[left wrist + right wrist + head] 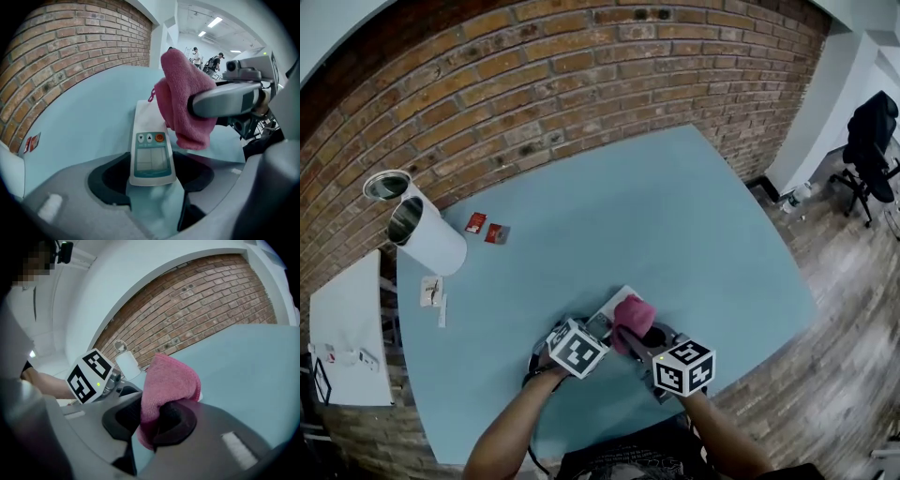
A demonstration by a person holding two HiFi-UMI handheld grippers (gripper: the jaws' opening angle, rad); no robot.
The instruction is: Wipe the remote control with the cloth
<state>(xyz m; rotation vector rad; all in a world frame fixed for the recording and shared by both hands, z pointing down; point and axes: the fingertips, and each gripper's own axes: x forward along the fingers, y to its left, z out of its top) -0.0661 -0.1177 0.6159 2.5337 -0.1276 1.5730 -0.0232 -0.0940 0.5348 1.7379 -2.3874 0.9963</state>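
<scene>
Remote control (151, 140) lies at the 6 o'clock edge of the table (675, 216), close to you. Your left gripper (152, 178) has its jaws set wide, clamped across the remote's near end just below the display.

Your right gripper (147, 420) is pinched tight on a fold of the pink cloth (180, 103). The bunched cloth sits at 1 o'clock from the orange button (159, 138), against the remote's far half.

Handling, as judged:
- Remote: light, rigid, smooth plastic, likely to slip. Grip the side edges, not the buttons.
- Cloth: soft and limp, so it drags easily. Use light pressure.
</scene>
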